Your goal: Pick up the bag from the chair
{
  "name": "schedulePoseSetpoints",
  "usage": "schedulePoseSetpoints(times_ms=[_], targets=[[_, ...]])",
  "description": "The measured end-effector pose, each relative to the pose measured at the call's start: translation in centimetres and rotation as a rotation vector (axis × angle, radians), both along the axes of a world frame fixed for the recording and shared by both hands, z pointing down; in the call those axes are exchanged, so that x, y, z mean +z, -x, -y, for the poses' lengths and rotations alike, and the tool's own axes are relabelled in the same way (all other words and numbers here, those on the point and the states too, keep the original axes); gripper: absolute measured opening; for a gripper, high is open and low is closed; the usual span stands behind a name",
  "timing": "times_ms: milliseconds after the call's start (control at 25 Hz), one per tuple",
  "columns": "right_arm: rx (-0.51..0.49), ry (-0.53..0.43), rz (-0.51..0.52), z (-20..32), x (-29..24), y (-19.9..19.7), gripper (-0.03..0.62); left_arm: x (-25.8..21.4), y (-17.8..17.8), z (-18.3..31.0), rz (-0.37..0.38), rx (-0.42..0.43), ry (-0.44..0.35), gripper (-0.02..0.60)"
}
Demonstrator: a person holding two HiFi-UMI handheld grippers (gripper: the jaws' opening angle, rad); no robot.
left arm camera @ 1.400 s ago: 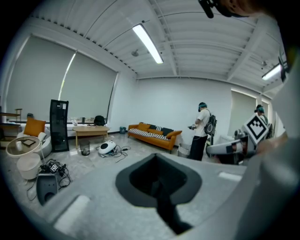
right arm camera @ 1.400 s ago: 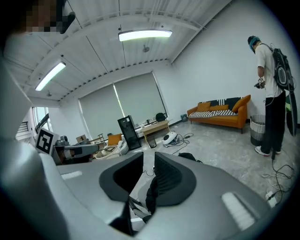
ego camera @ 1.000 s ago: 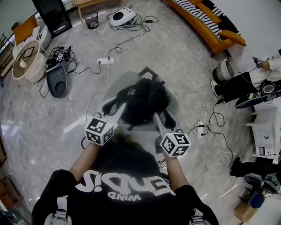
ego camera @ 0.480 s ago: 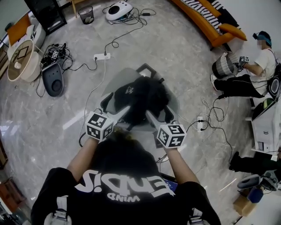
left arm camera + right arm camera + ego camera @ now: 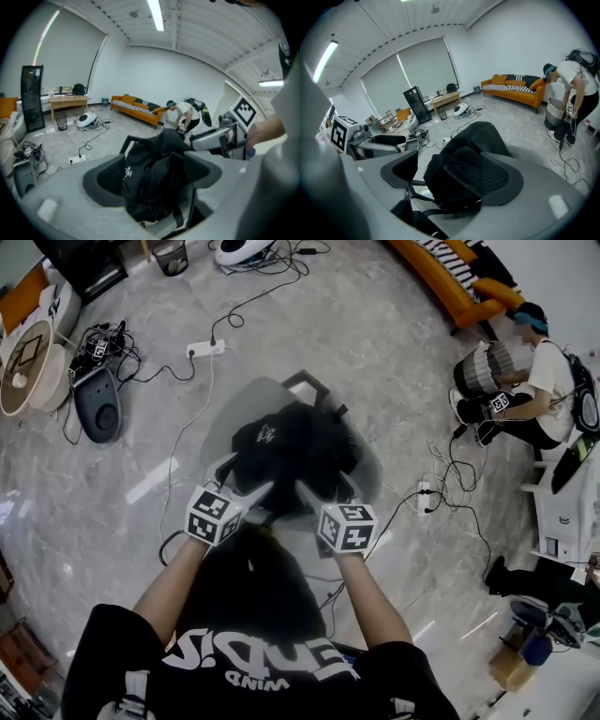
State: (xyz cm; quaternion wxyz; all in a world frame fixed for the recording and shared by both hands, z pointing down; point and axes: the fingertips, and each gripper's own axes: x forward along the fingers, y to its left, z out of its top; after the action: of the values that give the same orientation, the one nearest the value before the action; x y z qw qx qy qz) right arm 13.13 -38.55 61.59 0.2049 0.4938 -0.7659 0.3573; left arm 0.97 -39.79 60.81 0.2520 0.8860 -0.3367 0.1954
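Advanced since the earlier frame, the left gripper (image 5: 263, 491) and right gripper (image 5: 304, 491) now flank the black bag (image 5: 295, 442) lying mid-frame on the chair (image 5: 223, 418), both jaws wide with fabric between; risk judged: closing on loose cloth alone, letting it slip.

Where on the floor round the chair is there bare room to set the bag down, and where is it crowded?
Bare floor lies between the chair and the orange sofa, and left of the white cable. Crowded: the power strip and cords right of the chair, the grey device upper left.
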Motion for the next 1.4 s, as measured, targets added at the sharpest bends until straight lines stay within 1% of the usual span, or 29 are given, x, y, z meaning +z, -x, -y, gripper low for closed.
schedulePoseSetpoints(times_ms=[200,320,480,600,800,920,1000,1040,1120,1160,1200,1280,1400], targets=[[0.039,0.023,0.002,0.5,3.2,-0.9,0.414,5.8,-1.4,0.7,0.005,0.024,0.07,0.388],[0.041,0.018,0.029,1.0,4.1,-0.7,0.42,8.6,-2.3,1.2,0.008,0.035,0.105,0.391],[0.022,0.011,0.064,1.8,5.2,0.3,0.411,11.8,-3.5,2.1,0.015,0.069,0.125,0.404],[-0.008,0.021,0.09,1.8,6.3,1.0,0.377,13.5,-4.6,2.7,0.009,0.104,0.13,0.407],[-0.019,0.049,0.114,1.5,7.8,1.4,0.346,15.8,-6.2,2.8,-0.013,0.174,0.152,0.407],[-0.034,0.042,0.113,1.2,8.3,1.6,0.296,16.7,-6.7,2.5,-0.025,0.197,0.171,0.398],[-0.039,0.032,0.117,1.1,8.5,1.6,0.248,17.0,-7.1,2.3,-0.034,0.213,0.184,0.357],[-0.038,0.028,0.122,1.2,8.6,1.6,0.224,17.1,-7.2,2.2,-0.037,0.221,0.188,0.318],[-0.034,0.027,0.138,1.1,8.9,1.8,0.182,17.2,-7.2,1.9,-0.033,0.235,0.186,0.224],[-0.028,0.029,0.149,1.1,9.1,1.9,0.157,17.2,-7.2,1.8,-0.028,0.238,0.18,0.153],[-0.022,0.033,0.163,1.1,9.2,2.0,0.133,17.2,-7.1,1.7,-0.025,0.238,0.175,0.114],[-0.011,0.039,0.185,1.1,9.3,2.2,0.103,17.2,-7.0,1.5,-0.035,0.232,0.184,0.082],[0.003,0.022,0.201,1.2,8.7,2.2,0.08,16.7,-6.6,1.3,-0.078,0.206,0.23,0.06]])
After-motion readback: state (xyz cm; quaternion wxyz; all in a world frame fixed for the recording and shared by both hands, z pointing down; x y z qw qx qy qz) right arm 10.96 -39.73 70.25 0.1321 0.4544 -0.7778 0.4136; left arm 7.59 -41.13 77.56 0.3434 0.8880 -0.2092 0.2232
